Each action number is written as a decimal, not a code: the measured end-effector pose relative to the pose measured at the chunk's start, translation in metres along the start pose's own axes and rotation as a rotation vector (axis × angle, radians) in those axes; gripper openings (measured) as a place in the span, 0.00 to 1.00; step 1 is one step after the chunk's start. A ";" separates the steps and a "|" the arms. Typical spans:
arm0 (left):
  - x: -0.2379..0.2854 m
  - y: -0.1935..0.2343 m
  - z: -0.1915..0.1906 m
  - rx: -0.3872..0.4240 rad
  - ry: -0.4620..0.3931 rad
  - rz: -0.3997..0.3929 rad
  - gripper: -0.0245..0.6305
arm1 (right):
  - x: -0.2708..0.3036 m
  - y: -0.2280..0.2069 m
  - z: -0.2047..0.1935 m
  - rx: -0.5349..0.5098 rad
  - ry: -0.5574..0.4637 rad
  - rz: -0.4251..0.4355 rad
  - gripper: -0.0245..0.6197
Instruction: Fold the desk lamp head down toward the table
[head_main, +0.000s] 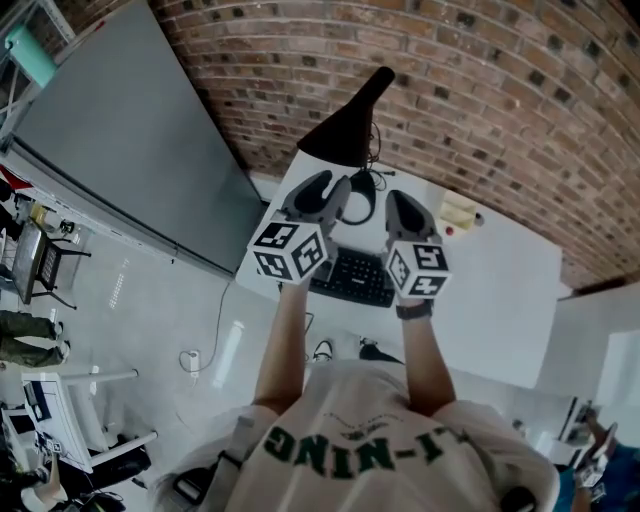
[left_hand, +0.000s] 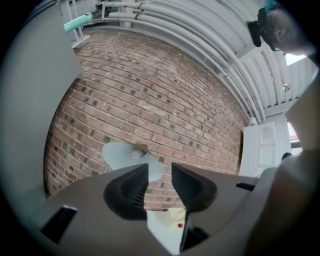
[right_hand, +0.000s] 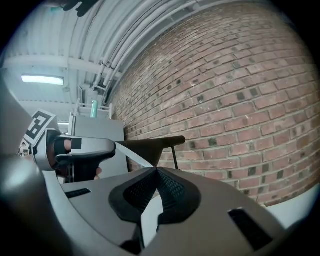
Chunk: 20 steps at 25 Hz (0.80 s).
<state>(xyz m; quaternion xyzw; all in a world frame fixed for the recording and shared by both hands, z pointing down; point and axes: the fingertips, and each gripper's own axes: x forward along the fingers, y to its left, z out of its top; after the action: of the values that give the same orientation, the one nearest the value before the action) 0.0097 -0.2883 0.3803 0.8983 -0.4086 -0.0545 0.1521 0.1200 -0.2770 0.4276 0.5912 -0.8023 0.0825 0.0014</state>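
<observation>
The black desk lamp's cone head (head_main: 348, 128) stands raised over the back of the white table (head_main: 500, 300), by the brick wall. My left gripper (head_main: 325, 190) hovers just in front of and below the head, open, with nothing between its jaws. In the left gripper view the pale inside of the lamp head (left_hand: 117, 152) shows just beyond the left gripper (left_hand: 160, 167). My right gripper (head_main: 402, 203) hangs beside it to the right, shut and empty. The right gripper view has the right gripper (right_hand: 156, 171) with tips touching and the lamp head (right_hand: 150, 146) beyond, apart from it.
A black keyboard (head_main: 350, 277) lies under both grippers. Black cables (head_main: 362, 195) loop at the lamp's foot. A yellow note (head_main: 458, 212) and a small red dot (head_main: 450, 230) sit to the right. A grey panel (head_main: 120, 130) leans at the left.
</observation>
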 end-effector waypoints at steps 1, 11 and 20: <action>0.002 -0.001 0.000 -0.018 0.001 -0.007 0.23 | 0.001 -0.001 0.000 0.001 0.002 0.005 0.04; 0.016 0.002 0.004 -0.114 0.005 0.025 0.25 | 0.008 -0.007 0.000 -0.001 0.004 0.039 0.04; 0.019 0.005 0.008 -0.134 -0.010 0.032 0.14 | 0.010 -0.009 0.000 0.009 0.003 0.038 0.04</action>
<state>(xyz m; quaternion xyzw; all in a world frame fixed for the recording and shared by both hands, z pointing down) 0.0166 -0.3074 0.3744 0.8792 -0.4189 -0.0841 0.2108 0.1253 -0.2887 0.4292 0.5758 -0.8129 0.0871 -0.0017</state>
